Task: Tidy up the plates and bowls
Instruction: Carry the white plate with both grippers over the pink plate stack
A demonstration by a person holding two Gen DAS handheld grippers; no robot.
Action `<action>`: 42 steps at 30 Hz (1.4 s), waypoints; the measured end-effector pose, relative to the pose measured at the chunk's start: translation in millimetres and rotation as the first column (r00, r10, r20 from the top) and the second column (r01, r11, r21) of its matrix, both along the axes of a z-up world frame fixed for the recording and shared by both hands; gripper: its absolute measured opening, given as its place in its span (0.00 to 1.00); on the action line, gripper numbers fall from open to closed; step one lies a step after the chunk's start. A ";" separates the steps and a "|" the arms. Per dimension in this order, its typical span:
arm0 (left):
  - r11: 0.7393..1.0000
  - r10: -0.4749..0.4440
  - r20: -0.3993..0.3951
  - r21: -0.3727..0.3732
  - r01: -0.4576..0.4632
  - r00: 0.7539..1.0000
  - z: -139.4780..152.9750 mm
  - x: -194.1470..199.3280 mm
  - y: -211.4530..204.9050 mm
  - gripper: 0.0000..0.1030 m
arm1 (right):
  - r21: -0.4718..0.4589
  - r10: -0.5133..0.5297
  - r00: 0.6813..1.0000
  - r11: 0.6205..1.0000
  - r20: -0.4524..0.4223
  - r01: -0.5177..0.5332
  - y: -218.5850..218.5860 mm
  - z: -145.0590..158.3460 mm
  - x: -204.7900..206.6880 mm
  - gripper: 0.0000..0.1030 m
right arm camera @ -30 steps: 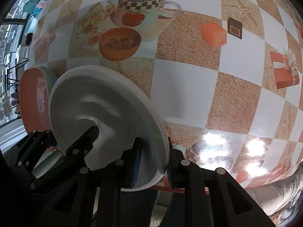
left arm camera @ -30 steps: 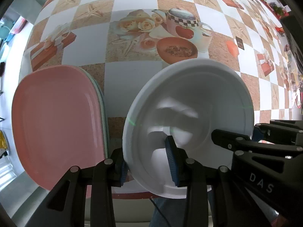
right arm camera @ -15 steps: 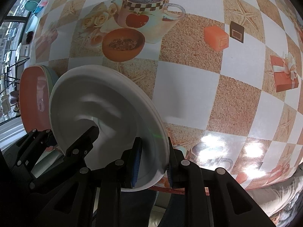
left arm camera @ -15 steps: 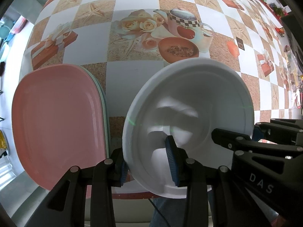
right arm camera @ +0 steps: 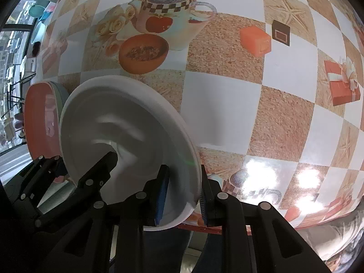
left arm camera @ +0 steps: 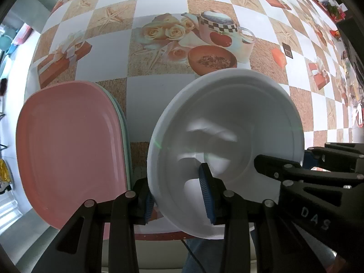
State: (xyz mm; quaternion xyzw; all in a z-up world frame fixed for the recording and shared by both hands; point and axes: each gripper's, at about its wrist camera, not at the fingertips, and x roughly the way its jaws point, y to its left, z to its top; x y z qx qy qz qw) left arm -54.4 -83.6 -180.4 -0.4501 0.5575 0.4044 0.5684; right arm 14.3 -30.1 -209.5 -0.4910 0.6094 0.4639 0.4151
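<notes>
Here, both grippers [left arm camera: 178,195] [right arm camera: 182,196] clamp white bowl [left arm camera: 227,145], pink plate stack [left arm camera: 68,150] beside, checkered tablecloth [right arm camera: 227,95]

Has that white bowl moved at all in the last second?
Yes, slightly. The white bowl has drawn back toward the near table edge: the printed teapot now shows farther beyond its rim.

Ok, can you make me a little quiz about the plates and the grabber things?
1. True or false: both grippers, the left gripper and the right gripper, clamp the same white plate.
2. What colour is the top plate of the stack beside the white one? A) blue B) pink C) yellow
3. Fill in: the teapot and roses are printed on the ____.

Key: 1 true; 2 B; 3 tablecloth.
</notes>
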 end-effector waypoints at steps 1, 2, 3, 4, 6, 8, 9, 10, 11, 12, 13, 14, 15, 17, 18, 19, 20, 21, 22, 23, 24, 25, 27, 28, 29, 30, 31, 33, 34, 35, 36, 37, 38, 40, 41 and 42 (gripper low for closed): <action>1.000 -0.002 -0.001 0.001 0.002 1.000 0.2 0.8 -0.2 0.38 | 0.001 -0.005 1.000 1.000 -0.002 0.005 0.2 0.1 1.7 0.24; 1.000 -0.003 -0.002 0.002 0.003 1.000 0.2 1.1 -0.2 0.38 | 0.001 -0.010 1.000 1.000 -0.006 0.010 0.0 0.1 3.5 0.24; 1.000 -0.003 -0.003 0.003 0.003 1.000 -0.1 1.4 -0.1 0.38 | 0.002 -0.012 1.000 1.000 -0.009 0.012 -0.3 0.1 5.1 0.24; 1.000 -0.003 -0.004 0.004 0.003 1.000 0.0 1.8 -0.1 0.38 | 0.004 -0.014 1.000 1.000 -0.010 0.014 -0.4 0.1 6.6 0.24; 1.000 -0.005 -0.007 0.007 0.005 1.000 -0.1 3.1 -0.5 0.38 | 0.008 -0.009 1.000 1.000 -0.011 0.009 -1.3 1.1 6.6 0.24; 1.000 -0.010 -0.012 0.012 0.010 1.000 0.3 5.3 -0.9 0.38 | 0.014 0.011 1.000 1.000 0.000 -0.011 -1.9 2.9 4.7 0.24; 1.000 -0.013 -0.016 0.014 0.014 1.000 0.3 6.5 -1.3 0.38 | 0.016 0.018 1.000 1.000 0.004 -0.018 -2.0 3.8 3.1 0.24; 1.000 -0.016 -0.020 0.017 0.016 1.000 0.5 7.6 -1.7 0.38 | 0.019 0.024 1.000 1.000 0.004 -0.024 -2.2 4.8 2.1 0.24; 1.000 -0.015 -0.023 0.019 0.016 1.000 0.7 8.5 -2.0 0.38 | 0.020 0.026 1.000 0.999 0.001 -0.026 -2.1 6.3 1.4 0.24; 1.000 -0.017 -0.027 0.023 0.017 0.999 1.0 9.9 -2.3 0.38 | 0.021 0.029 1.000 0.999 0.004 -0.029 -2.5 7.0 1.1 0.23; 0.999 -0.020 -0.030 0.025 0.021 0.999 1.3 11.3 -2.7 0.38 | 0.021 0.032 0.999 0.999 0.007 -0.032 -2.9 7.6 1.3 0.23; 0.999 -0.020 -0.029 0.024 0.021 0.999 1.2 12.2 -3.0 0.38 | 0.020 0.030 1.000 0.999 0.006 -0.030 -3.3 7.8 2.0 0.23; 1.000 -0.020 -0.028 0.022 0.021 0.999 1.2 12.8 -3.2 0.38 | 0.017 0.026 1.000 1.000 0.003 -0.026 -3.7 7.9 3.4 0.23; 0.999 -0.024 -0.030 0.025 0.025 0.999 1.2 15.2 -4.2 0.38 | 0.017 0.024 1.000 1.000 0.005 -0.024 -4.9 8.3 5.0 0.23; 0.999 -0.026 -0.033 0.027 0.026 0.999 1.1 16.0 -4.0 0.38 | 0.018 0.025 1.000 1.000 0.007 -0.025 -6.1 8.4 4.9 0.23; 0.999 -0.025 -0.034 0.030 0.026 0.999 1.0 16.6 -3.9 0.38 | 0.019 0.026 1.000 0.999 0.009 -0.026 -7.1 8.4 4.8 0.23; 0.999 -0.025 -0.035 0.032 0.026 0.999 1.0 16.8 -3.7 0.38 | 0.021 0.027 1.000 0.999 0.010 -0.027 -7.5 8.6 5.3 0.23; 0.999 -0.026 -0.035 0.033 0.027 0.999 1.7 15.6 -3.3 0.38 | 0.023 0.029 0.999 0.999 0.013 -0.030 -8.1 9.1 5.2 0.23; 0.999 -0.026 -0.035 0.034 0.027 0.999 1.6 15.4 -2.9 0.38 | 0.026 0.032 0.999 0.999 0.015 -0.032 -7.0 8.6 2.8 0.23; 0.999 -0.027 -0.036 0.035 0.028 0.999 1.6 15.3 -2.5 0.38 | 0.030 0.035 0.999 0.999 0.018 -0.035 -6.3 9.5 0.2 0.23; 0.999 -0.028 -0.036 0.037 0.029 0.999 2.3 15.5 -4.7 0.38 | 0.032 0.038 0.999 0.999 0.021 -0.038 -6.6 9.0 -0.7 0.23; 0.999 -0.028 -0.037 0.038 0.029 0.999 2.4 15.5 -4.8 0.38 | 0.035 0.040 0.999 0.999 0.022 -0.041 -7.2 9.8 -1.9 0.23; 0.999 -0.030 -0.038 0.041 0.032 0.999 2.8 14.6 -5.3 0.38 | 0.039 0.045 0.999 0.998 0.025 -0.046 -8.5 11.5 -4.1 0.23; 0.999 -0.030 -0.035 0.040 0.031 0.999 3.0 14.7 -5.7 0.37 | 0.038 0.043 0.999 0.998 0.025 -0.044 -9.6 11.6 -5.1 0.23; 0.999 -0.029 -0.032 0.040 0.030 0.999 3.4 14.2 -5.8 0.36 | 0.036 0.039 0.999 0.999 0.025 -0.040 -10.2 12.0 -4.9 0.23; 0.999 -0.027 -0.028 0.042 0.029 0.999 4.2 14.3 -6.4 0.36 | 0.035 0.034 0.999 0.999 0.022 -0.035 -10.9 12.7 -4.3 0.23; 0.999 -0.028 -0.026 0.044 0.029 0.999 5.3 14.3 -6.6 0.35 | 0.035 0.033 0.999 0.999 0.021 -0.033 -10.9 14.0 -4.3 0.23; 0.998 -0.034 -0.026 0.052 0.035 0.999 8.5 14.9 -6.9 0.35 | 0.040 0.029 0.999 0.999 0.022 -0.030 -9.7 17.0 -3.0 0.23; 0.998 -0.036 -0.027 0.055 0.037 0.999 10.3 15.8 -7.1 0.35 | 0.042 0.029 0.999 0.999 0.022 -0.030 -9.6 17.9 -2.4 0.23; 0.998 -0.036 -0.027 0.058 0.038 0.999 12.3 15.6 -7.1 0.35 | 0.043 0.027 0.999 0.999 0.022 -0.028 -9.0 19.5 -2.0 0.23; 0.997 -0.037 -0.026 0.060 0.038 0.999 13.7 14.5 -7.1 0.35 | 0.045 0.025 0.999 0.999 0.022 -0.026 -8.3 21.6 -1.5 0.23; 0.997 -0.038 -0.024 0.062 0.039 0.999 15.7 13.8 -7.0 0.35 | 0.046 0.023 0.999 0.999 0.022 -0.024 -7.3 23.3 -0.7 0.23; 0.997 -0.039 -0.022 0.065 0.040 0.999 17.7 14.0 -7.0 0.35 | 0.046 0.021 1.000 0.999 0.021 -0.022 -6.5 25.2 -0.2 0.23; 0.997 -0.041 -0.022 0.068 0.042 0.999 20.5 12.3 -7.7 0.35 | 0.047 0.017 1.000 0.999 0.021 -0.018 -4.8 28.3 1.3 0.23; 0.997 -0.043 -0.021 0.070 0.044 0.999 21.1 11.0 -8.0 0.35 | 0.049 0.016 1.000 0.999 0.022 -0.017 -4.0 30.5 1.7 0.23; 0.996 -0.044 -0.020 0.073 0.046 0.999 23.3 10.8 -9.0 0.35 | 0.050 0.016 1.000 0.999 0.022 -0.018 -3.2 32.1 2.1 0.23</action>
